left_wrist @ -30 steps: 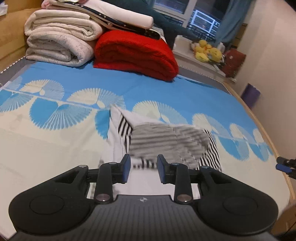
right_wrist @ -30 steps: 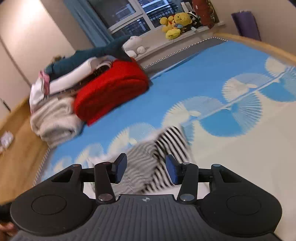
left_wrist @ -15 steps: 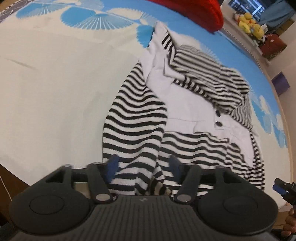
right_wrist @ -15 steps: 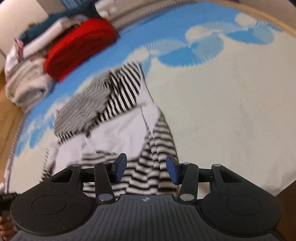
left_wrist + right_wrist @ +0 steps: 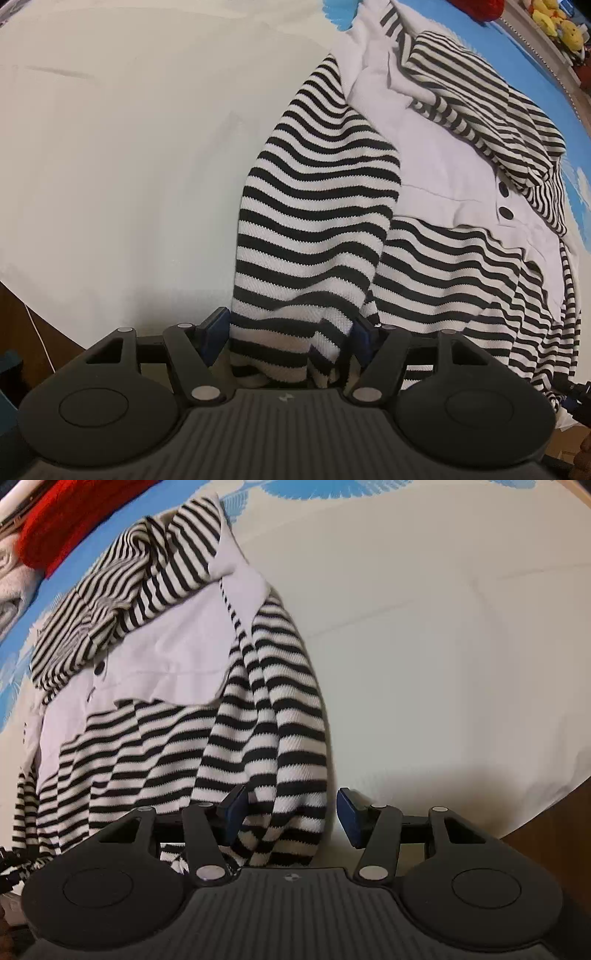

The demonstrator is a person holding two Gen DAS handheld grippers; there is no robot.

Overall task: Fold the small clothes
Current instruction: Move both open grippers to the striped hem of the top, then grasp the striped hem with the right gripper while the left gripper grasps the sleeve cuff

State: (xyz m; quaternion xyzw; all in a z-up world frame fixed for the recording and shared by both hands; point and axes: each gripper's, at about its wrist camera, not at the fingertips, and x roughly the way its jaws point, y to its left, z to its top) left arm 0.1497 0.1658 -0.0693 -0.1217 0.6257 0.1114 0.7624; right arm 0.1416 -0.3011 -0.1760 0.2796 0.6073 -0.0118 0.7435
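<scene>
A small black-and-white striped top [image 5: 436, 177] with a white front panel and dark buttons lies spread on the bed. Its left sleeve [image 5: 317, 206] runs down to my left gripper [image 5: 290, 334]. That gripper is open and points steeply down, with the cuff end between its blue pads. In the right wrist view the same top [image 5: 166, 653] sends its right sleeve [image 5: 280, 709] down into my right gripper [image 5: 291, 812]. Its jaws are opening, and the sleeve lies between them with a gap at the right pad.
The top rests on a cream and blue patterned sheet [image 5: 443, 646] near the bed's wooden front edge [image 5: 554, 830]. A folded red blanket [image 5: 66, 524] and pale folded bedding sit at the far side. Yellow plush toys [image 5: 550, 18] stand beyond the bed.
Both grippers have dropped and tipped downward onto the near ends of the sleeves. The left jaws have spread much wider, and the right jaws have widened a little.
</scene>
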